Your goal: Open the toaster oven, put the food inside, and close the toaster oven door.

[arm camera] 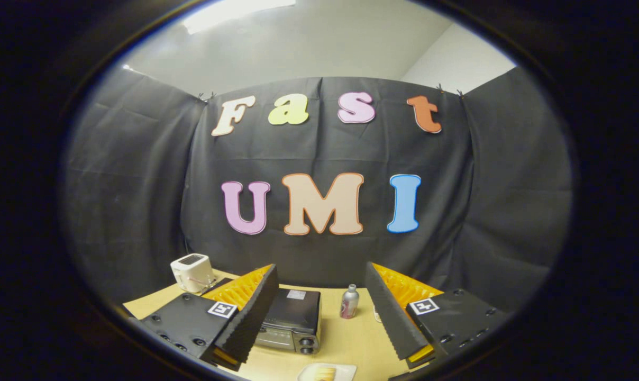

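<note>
Between the widely parted fingers of the claw (319, 317), empty and held above the worktop (346, 338), the toaster oven (290, 320) is seen at about eleven o'clock, door shut, long axis crosswise. Food on a plate (327, 372) is found nearer, at six o'clock.

We see our gripper (319, 312) spread wide, holding nothing; between its fingers sit a black metal toaster oven (292, 320), a small silver bottle (349, 301), and nearer, a white plate of food (327, 372).
</note>
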A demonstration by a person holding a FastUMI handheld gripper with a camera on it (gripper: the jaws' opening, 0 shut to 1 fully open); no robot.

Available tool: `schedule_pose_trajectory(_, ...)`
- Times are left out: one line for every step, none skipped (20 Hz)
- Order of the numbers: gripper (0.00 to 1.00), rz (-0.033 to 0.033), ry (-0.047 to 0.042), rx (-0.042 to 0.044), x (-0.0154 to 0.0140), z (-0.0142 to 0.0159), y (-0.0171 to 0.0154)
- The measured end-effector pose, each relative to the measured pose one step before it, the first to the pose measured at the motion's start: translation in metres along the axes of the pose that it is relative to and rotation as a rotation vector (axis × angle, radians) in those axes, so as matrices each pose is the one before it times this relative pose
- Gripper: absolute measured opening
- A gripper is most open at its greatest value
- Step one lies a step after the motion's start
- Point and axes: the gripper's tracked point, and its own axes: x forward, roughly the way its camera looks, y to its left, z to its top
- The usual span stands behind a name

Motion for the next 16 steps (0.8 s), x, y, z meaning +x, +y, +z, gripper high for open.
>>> schedule_pose_trajectory(1.0, 0.00563, -0.00083, 0.00595, 0.00041, -0.00986, 0.00242)
schedule_pose_trajectory(1.0, 0.00289, -0.00194, 0.00861, 0.00052, -0.00862, 0.00165)
schedule_pose_trajectory(1.0, 0.00475, -0.00055, 0.00847, 0.00133, -0.0101, 0.00226)
schedule_pose_trajectory(1.0, 0.00436, -0.00423, 0.01072, 0.00106, -0.01023, 0.00217)
schedule_pose_trajectory(1.0, 0.00761, -0.00052, 0.00916, 0.00148, -0.00867, 0.00292)
schedule_pose_trajectory(1.0, 0.00849, -0.00029, 0.01152, 0.00171, -0.00953, 0.00369)
schedule_pose_trajectory(1.0, 0.00488, -0.00052, 0.00979, 0.00282, -0.01133, 0.0031)
schedule_pose_trajectory(1.0, -0.00038, -0.00053, 0.00503, 0.00233, -0.00923, 0.00173)
schedule_pose_trajectory(1.0, -0.00388, 0.00024, 0.00663, 0.00274, -0.01175, 0.00233)
schedule_pose_trajectory(1.0, -0.00098, 0.00077, 0.0039, 0.00352, -0.01155, 0.00354)
schedule_pose_trajectory(1.0, -0.00021, -0.00272, 0.00438, 0.00322, -0.01129, 0.00563)
schedule_pose_trajectory(1.0, -0.0017, 0.00118, 0.00236, 0.00443, -0.0109, 0.00503)
schedule_pose_trajectory(1.0, -0.00439, 0.00491, 0.0035, 0.00495, -0.0142, 0.00371)
schedule_pose_trajectory(1.0, -0.00652, 0.0007, 0.00732, 0.00418, -0.01095, 0.00484)
schedule_pose_trajectory(1.0, -0.00509, -0.00658, 0.00134, 0.00368, -0.00791, 0.00609)
schedule_pose_trajectory(1.0, -0.008, -0.00622, -0.00249, 0.00295, -0.00836, 0.00604)
